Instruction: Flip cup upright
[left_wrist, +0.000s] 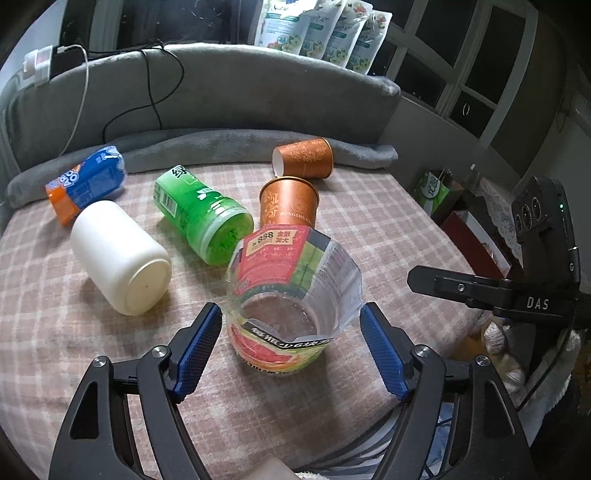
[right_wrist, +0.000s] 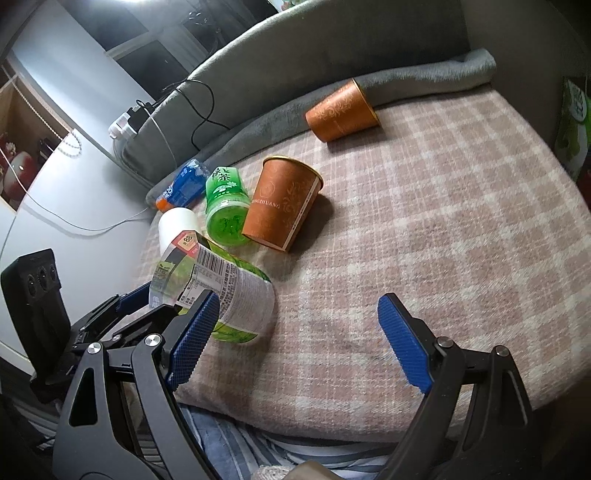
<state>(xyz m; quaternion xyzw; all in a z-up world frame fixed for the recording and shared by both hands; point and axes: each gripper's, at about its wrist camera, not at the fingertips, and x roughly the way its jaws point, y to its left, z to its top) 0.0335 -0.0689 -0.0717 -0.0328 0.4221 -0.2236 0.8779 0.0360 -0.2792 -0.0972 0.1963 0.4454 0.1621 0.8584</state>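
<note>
Your left gripper (left_wrist: 291, 325) is spread wide around the cut clear plastic cup (left_wrist: 291, 295), pads on either side, seemingly not touching. It's thin, light and crushable; grip the ribbed wall gently. Mouth up, axis tilted. Right gripper (right_wrist: 295, 332) gapes wide, holding nothing, cup by its left finger.

I see a clear, glossy plastic cup (left_wrist: 291, 306) with a paper-like label, matt orange paper cups (left_wrist: 289, 203), and a soft, woven checked cloth (right_wrist: 424, 221) beneath them.
</note>
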